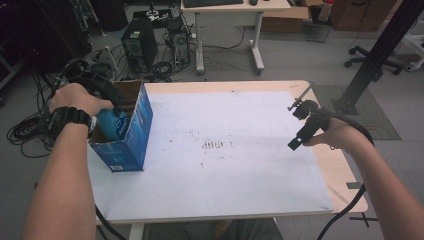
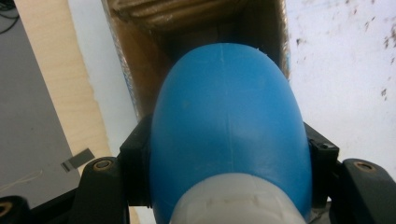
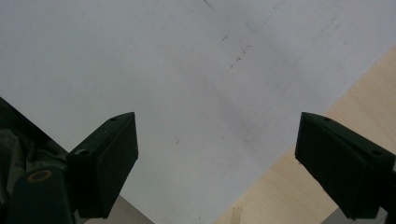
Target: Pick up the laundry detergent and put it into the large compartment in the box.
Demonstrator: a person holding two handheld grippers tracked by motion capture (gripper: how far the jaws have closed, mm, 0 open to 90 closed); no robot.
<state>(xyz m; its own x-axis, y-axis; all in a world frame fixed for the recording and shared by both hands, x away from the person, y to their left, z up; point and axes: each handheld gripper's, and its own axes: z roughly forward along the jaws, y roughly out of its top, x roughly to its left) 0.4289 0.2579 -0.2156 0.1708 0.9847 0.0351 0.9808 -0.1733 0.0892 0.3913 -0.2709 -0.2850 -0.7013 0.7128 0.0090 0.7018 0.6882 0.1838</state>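
While the left tool [image 2: 229,154] clenches a blue bottle [image 2: 229,126] inside the box [image 1: 135,135], the right tool [image 3: 217,154] gapes.

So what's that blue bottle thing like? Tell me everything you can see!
The blue bottle looks like smooth, shiny plastic with a faint seam down its middle and a whitish ribbed part at the end nearest the camera. The left gripper squeezes it from both sides, jaws pressed against it. It points rounded end first into the open top of the blue cardboard box, which stands at the table's left edge.
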